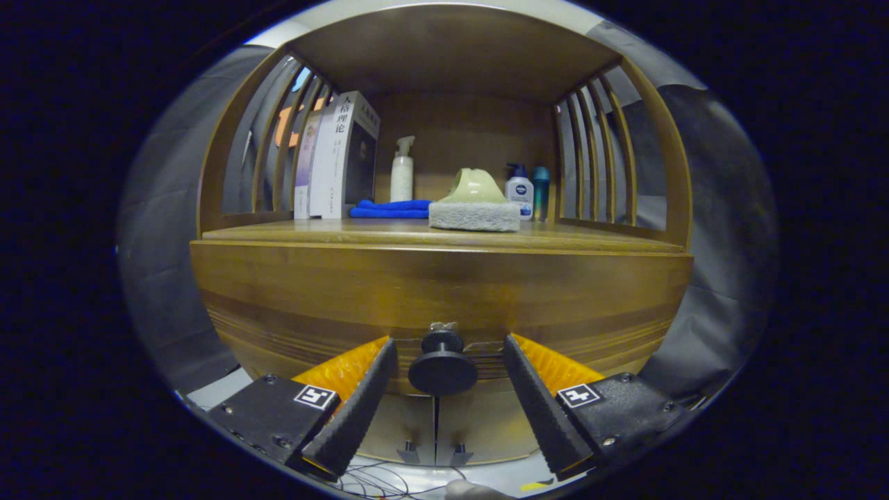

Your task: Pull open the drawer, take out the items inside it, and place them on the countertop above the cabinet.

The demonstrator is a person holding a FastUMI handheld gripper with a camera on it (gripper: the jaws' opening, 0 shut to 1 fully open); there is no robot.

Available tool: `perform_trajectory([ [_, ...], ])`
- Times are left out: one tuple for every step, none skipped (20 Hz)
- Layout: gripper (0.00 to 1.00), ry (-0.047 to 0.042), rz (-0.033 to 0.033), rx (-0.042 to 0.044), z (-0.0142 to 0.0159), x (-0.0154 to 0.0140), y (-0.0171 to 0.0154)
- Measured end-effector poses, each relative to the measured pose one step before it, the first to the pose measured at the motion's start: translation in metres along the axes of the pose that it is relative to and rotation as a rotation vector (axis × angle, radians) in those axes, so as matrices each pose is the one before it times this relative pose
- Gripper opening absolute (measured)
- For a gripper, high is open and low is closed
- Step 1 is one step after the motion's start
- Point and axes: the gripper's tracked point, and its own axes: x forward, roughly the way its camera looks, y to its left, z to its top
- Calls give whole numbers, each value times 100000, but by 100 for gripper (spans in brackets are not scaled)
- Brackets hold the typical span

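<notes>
A wooden cabinet faces me with its drawer front (437, 292) closed. A round dark knob (442, 367) sticks out from the drawer's lower middle. My gripper (448, 354) is open, and the knob sits between its two fingertips with a gap on each side. Above the drawer is the countertop (590, 239), a wooden shelf surface. The inside of the drawer is hidden.
On the countertop stand books (337, 156) at the left, a white spray bottle (401, 170), a folded blue cloth (390, 208), a green-topped sponge block (475, 205) and two small bottles (528, 191). Slatted wooden sides enclose the shelf. Below the drawer are two doors with small handles (434, 453).
</notes>
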Motion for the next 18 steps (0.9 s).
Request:
perform_trajectory([
  [100, 1587, -559, -903, -33, 143, 23],
  [100, 468, -452, -972, 21, -101, -18],
  [100, 1397, -95, -320, -94, -158, -49],
  [100, 1041, 232, -193, 21, 71, 4],
  [100, 1500, 663, 477, -155, -76, -9],
  [100, 1812, 2141, 2219, -196, -190, 237],
  [100, 1271, 1616, 1541, -133, -227, 137],
  [100, 471, 205, -379, -4, -309, -386],
  [100, -725, -382, -1117, 32, -686, -395],
  [100, -851, 124, -1747, 32, -1331, -469],
  [100, -1359, 286, -1395, 73, -1759, -365],
  [100, -1198, 206, -249, 179, -1365, -423],
  [100, -1078, 1147, 425, 341, -1511, -230],
  [100, -1206, 774, 823, 362, -1510, -268],
  [100, -1029, 414, 331, 344, -1750, -520],
  [100, -1778, -22, 30, 535, -1600, -548],
  [100, -1823, -310, -304, 463, -1550, -575],
  [100, -1761, -844, -150, 459, -1543, -757],
])
